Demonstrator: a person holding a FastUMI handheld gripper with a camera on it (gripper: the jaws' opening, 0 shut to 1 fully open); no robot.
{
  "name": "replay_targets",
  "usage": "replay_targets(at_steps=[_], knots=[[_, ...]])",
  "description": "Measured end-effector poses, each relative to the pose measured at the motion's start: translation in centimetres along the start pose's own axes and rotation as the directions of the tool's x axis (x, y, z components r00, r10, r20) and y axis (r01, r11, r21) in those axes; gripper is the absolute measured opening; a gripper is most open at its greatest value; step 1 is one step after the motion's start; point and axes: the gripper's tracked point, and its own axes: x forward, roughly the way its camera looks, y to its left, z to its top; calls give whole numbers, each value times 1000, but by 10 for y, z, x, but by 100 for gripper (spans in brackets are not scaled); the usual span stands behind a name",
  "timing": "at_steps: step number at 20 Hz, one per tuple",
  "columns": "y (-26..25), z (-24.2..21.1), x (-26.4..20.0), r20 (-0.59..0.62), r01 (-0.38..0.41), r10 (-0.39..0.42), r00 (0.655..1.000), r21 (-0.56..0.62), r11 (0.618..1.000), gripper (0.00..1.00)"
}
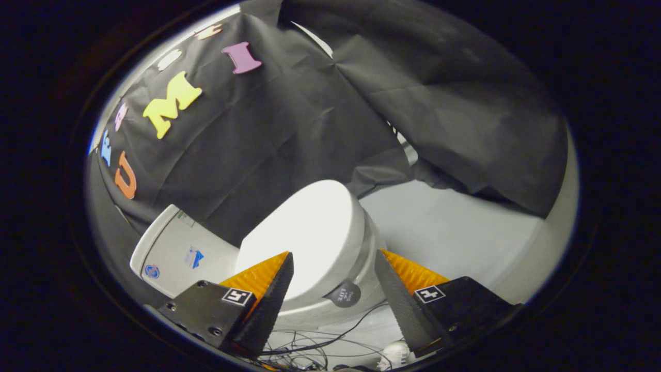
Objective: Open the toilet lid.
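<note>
The toilet lid point(304, 232) is down, lying flat over the bowl point(369, 258), a smooth, glossy white oval that catches the light hard, and it sits just ahead of the gripper point(334, 258), its near edge showing in the gap between the two fingertips. So this looks like the approach: nothing lifted yet, lid shut, tool closing in. The gripper's fingers are spread wide and carry nothing, ribbed wedge-shaped pads tapering to points, one either side of the lid's front. My read on the next move: the tips need to get to the lid's front lip, where it overhangs the rim, and either hook under or pinch that thin edge, then swing it up and back toward the tank point(175, 253). That glazed plastic looks slippery, so the ribbing will matter. A small dark round sticker point(345, 294) sits on the front of the bowl, just under the lip, between the fingers. The tank is a boxy white block behind the lid, backed by crumpled black cloth point(310, 119). Beside the toilet a pale, matte floor point(449, 227), and close under the fingers a tangle of thin dark cables point(320, 343).
</note>
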Motion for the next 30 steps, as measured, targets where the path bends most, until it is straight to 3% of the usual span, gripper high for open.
replay_targets(at_steps=[8,16,24,26,30], knots=[[-9,-52,23,-142,-21,42,989,143,989,90],[-13,-69,36,-221,-25,81,972,244,969,64],[-21,-76,49,-261,-6,76,962,258,966,36],[-23,-75,50,-262,-6,90,961,304,953,34],[-22,-71,49,-250,-18,136,959,425,905,20]])
